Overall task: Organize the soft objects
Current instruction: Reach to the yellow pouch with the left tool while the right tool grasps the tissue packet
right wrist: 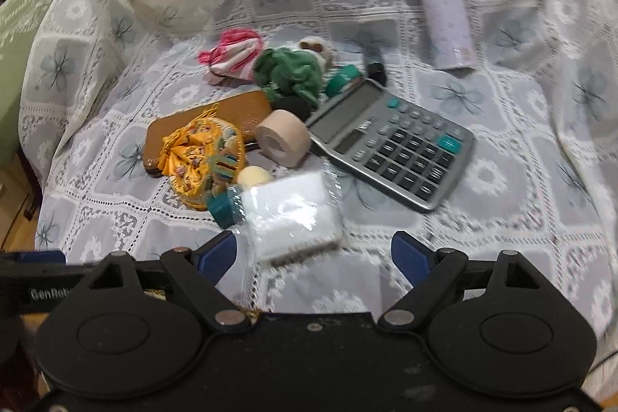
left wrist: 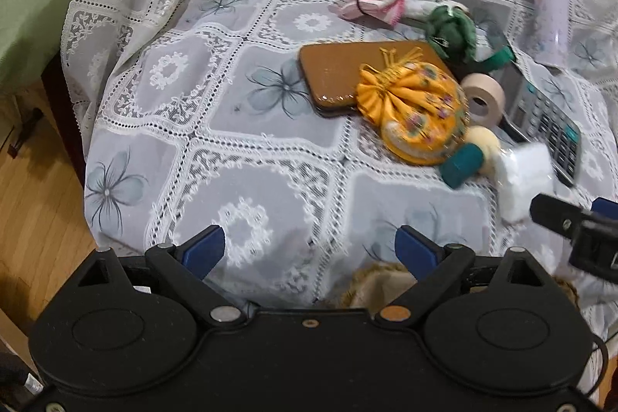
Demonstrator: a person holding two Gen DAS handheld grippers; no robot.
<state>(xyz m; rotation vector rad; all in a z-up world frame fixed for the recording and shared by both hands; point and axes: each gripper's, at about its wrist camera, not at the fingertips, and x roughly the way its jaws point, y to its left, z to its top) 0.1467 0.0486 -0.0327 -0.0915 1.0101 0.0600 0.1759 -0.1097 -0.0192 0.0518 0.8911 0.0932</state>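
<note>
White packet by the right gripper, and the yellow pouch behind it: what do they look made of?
White packet: seems soft white padding, cotton or tissue, in clear glossy plastic wrap; glare streaks and a crinkled edge show. Yellow pouch: looks like shiny satin-type printed fabric, gathered into folds with a fringe; the exact fibre is unclear.

A home: lace floral cloth (left wrist: 270, 83), wooden floor (left wrist: 34, 203).

Both the left gripper (left wrist: 311, 250) and right gripper (right wrist: 313, 255) have black plastic bodies, blue-padded jaws and silver pivot screws.
</note>
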